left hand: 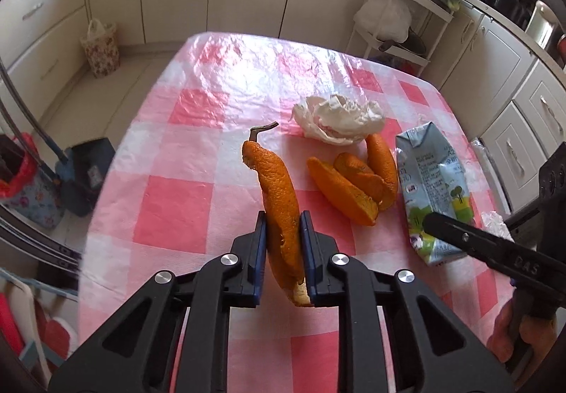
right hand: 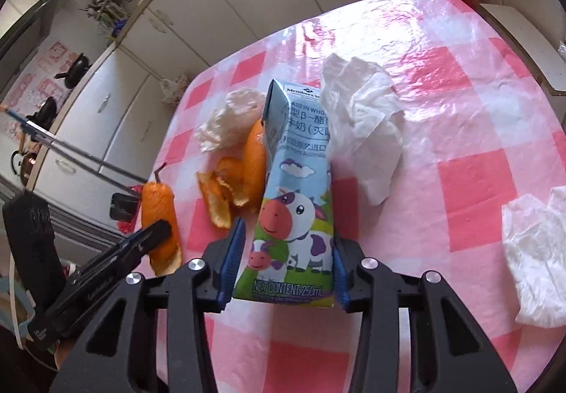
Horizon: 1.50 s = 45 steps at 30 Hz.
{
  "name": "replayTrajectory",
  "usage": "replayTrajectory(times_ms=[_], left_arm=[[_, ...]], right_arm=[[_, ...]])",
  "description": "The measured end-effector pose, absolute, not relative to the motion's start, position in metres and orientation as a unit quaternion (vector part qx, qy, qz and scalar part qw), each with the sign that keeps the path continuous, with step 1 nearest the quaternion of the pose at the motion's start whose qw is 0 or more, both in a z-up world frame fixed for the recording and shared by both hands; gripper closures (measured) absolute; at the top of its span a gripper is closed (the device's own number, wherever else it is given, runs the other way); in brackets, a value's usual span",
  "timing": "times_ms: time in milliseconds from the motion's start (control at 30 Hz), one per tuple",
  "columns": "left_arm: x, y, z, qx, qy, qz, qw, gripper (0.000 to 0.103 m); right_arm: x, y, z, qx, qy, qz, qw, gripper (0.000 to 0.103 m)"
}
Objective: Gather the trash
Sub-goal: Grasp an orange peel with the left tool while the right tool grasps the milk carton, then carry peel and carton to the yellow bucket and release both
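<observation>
A long orange peel (left hand: 279,187) with a stem stands between the blue pads of my left gripper (left hand: 283,216), which is shut on it above the pink checked tablecloth (left hand: 198,131). A light-blue milk carton (right hand: 297,159) with a cartoon cow lies lengthwise in my right gripper (right hand: 288,233), whose pads press its two sides. In the left wrist view the same carton (left hand: 431,173) sits at the right under the right gripper's finger (left hand: 460,233). Several loose peel pieces (left hand: 353,184) and a crumpled tissue (left hand: 339,120) lie between the two.
Two more crumpled tissues (right hand: 364,124) (right hand: 537,244) lie right of the carton. Off the table's left edge, on the floor, stand a red-lined bin (left hand: 21,173), a dark dustpan (left hand: 88,170) and a floral bag (left hand: 100,49). A white rack (left hand: 399,14) stands beyond the far edge.
</observation>
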<state>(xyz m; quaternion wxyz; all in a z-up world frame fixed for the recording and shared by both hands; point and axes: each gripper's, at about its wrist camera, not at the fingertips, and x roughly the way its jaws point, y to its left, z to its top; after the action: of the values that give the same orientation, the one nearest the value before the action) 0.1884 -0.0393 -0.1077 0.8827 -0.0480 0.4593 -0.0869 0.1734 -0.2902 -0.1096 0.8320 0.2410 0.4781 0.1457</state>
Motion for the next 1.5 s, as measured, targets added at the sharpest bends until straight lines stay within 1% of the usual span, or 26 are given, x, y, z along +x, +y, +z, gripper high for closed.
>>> replayTrajectory(times_ms=[300, 600, 867, 1033, 1167, 1300, 1500], left_arm=[[0.154, -0.061, -0.067, 0.034, 0.391, -0.075, 0.916, 0.086], [0.119, -0.098, -0.04, 0.062, 0.364, -0.115, 0.922, 0.086], [0.088, -0.158, -0.018, 0.079, 0.351, -0.174, 0.917, 0.086], [0.065, -0.215, -0.006, 0.104, 0.345, -0.224, 0.906, 0.086], [0.054, -0.259, -0.004, 0.103, 0.358, -0.269, 0.888, 0.086], [0.049, -0.308, -0.008, 0.085, 0.387, -0.32, 0.861, 0.086], [0.042, -0.385, -0.026, 0.099, 0.412, -0.361, 0.831, 0.086]], right_arm=[[0.119, -0.319, -0.087, 0.287, 0.438, 0.189, 0.831, 0.06], [0.058, -0.366, -0.075, 0.309, 0.402, 0.165, 0.846, 0.06], [0.0, -0.429, -0.079, 0.322, 0.378, 0.101, 0.862, 0.06], [-0.034, -0.471, -0.093, 0.332, 0.373, 0.048, 0.865, 0.06], [-0.055, -0.5, -0.112, 0.34, 0.379, 0.003, 0.86, 0.06], [-0.071, -0.524, -0.135, 0.348, 0.39, -0.032, 0.852, 0.06], [-0.08, -0.553, -0.167, 0.352, 0.408, -0.069, 0.839, 0.06]])
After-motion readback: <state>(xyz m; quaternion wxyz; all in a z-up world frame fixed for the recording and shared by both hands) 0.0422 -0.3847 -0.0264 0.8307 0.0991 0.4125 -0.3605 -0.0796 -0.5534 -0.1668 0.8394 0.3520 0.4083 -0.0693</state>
